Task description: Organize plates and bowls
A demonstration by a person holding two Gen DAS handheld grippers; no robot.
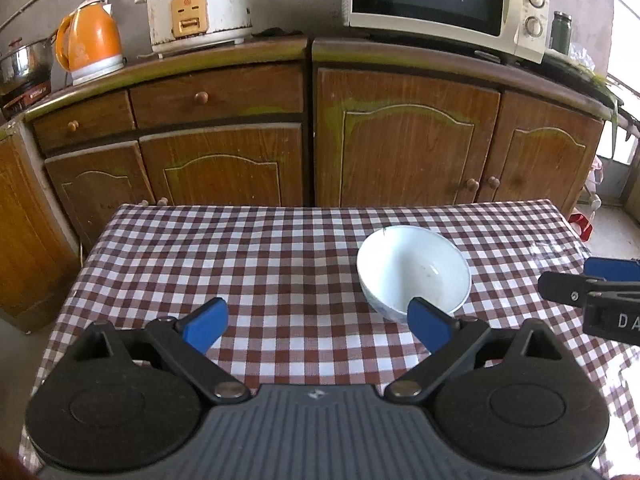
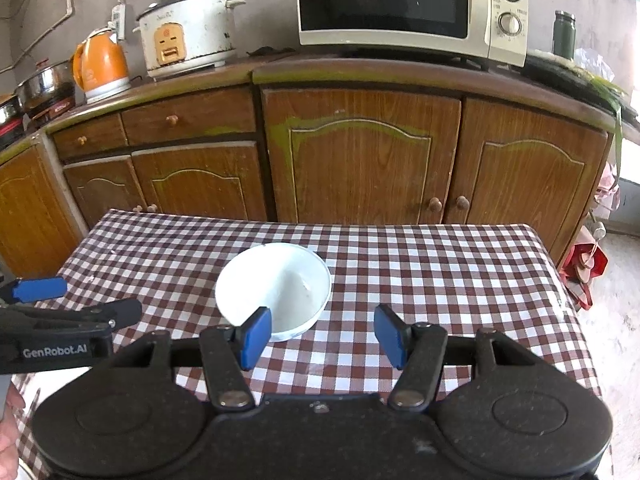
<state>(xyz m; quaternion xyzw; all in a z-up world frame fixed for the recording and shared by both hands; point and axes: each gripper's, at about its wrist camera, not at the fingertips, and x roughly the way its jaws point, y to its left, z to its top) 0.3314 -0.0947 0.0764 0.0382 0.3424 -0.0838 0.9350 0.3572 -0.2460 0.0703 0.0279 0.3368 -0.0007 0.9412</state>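
white bowl (image 1: 414,270) on table (image 1: 240,248), both grippers apart

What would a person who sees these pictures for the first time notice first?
Probably the empty white ceramic bowl, which stands alone on the table with the red-and-white checked cloth. Both open grippers with blue pads frame it: the left gripper beside its one side, the right gripper beside the other. Behind, on the brown wooden cabinets, a bright orange electric kettle stands out.
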